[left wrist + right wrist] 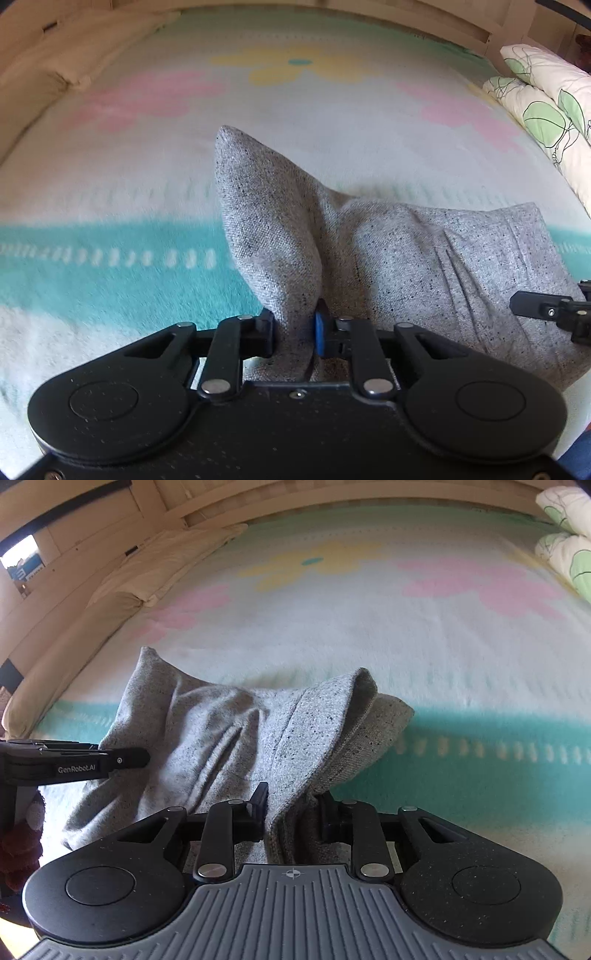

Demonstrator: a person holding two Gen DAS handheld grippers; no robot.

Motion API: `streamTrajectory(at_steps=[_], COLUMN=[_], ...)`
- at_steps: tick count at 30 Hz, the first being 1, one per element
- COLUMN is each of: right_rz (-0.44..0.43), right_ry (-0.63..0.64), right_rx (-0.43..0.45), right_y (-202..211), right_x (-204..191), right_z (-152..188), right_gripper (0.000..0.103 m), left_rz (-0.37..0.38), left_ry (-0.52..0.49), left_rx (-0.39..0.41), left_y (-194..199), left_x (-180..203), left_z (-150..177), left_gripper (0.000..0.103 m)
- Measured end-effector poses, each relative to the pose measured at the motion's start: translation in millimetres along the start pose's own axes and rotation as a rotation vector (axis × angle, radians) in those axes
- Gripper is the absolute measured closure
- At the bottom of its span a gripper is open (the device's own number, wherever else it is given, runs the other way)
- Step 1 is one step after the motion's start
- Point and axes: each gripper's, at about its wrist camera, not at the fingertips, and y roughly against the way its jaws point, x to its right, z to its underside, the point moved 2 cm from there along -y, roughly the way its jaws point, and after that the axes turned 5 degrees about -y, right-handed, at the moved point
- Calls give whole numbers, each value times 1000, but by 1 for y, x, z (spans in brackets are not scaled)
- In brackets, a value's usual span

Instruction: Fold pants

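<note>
Left wrist view: the left gripper (295,328) is clamped on a bunched edge of the grey speckled pants (424,258), which lie on the pastel flower blanket (147,177) near the leaf-print pillows (546,110).

Right wrist view: the right gripper (291,812) pinches another edge of the cloth. Both edges gripped — the fold seems to be starting; next, both should be carried evenly across.

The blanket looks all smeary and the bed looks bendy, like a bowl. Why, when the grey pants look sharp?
Left wrist view: the blanket is streaked sideways by motion blur, while the pants, clamped in the left gripper, stay crisp. Right wrist view: the same, with the pants sharp in the right gripper. Both views: the fisheye lens bows the bed frame into a curve.
</note>
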Motion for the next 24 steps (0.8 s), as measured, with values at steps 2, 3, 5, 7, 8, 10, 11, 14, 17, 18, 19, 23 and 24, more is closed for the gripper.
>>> streamTrajectory(at_steps=[2, 3, 5, 7, 8, 10, 11, 14, 17, 18, 19, 23, 24], right_rz=[-10, -16, -22, -32, -38, -39, -33, -14, 2, 9, 15, 35, 53], right_ry=[4, 11, 37, 45, 43, 41, 43, 38, 26, 19, 9, -53, -75], right_rx=[15, 24, 42, 61, 69, 90, 100, 124, 131, 129, 127, 99, 76], right_y=[5, 8, 12, 17, 19, 23, 23, 23, 16, 10, 5, -31, -43], right_x=[-3, -5, -10, -14, -15, -14, -12, -6, 3, 5, 9, 28, 35], right_z=[-2, -2, -5, -10, -13, -23, -29, -51, -75, -82, -88, -101, -103], right_gripper=[78, 79, 79, 79, 79, 79, 79, 79, 79, 79, 79, 78, 74], left_rz=[1, 2, 11, 18, 16, 4, 0, 12, 21, 23, 27, 19, 9], left_ry=[0, 2, 6, 0, -12, -40, -51, -47, -38, -35, -30, -4, 4], left_rx=[28, 41, 67, 100, 119, 159, 174, 196, 197, 193, 187, 143, 127], left_y=[6, 10, 20, 30, 37, 47, 50, 51, 44, 39, 31, -2, -14], left_x=[2, 3, 0, 3, 4, 8, 9, 9, 8, 7, 7, 3, 1], left_z=[-1, -3, -9, -14, -17, -25, -31, -54, -76, -84, -91, -106, -107], left_gripper=[81, 81, 82, 83, 84, 84, 84, 84, 84, 84, 84, 82, 81])
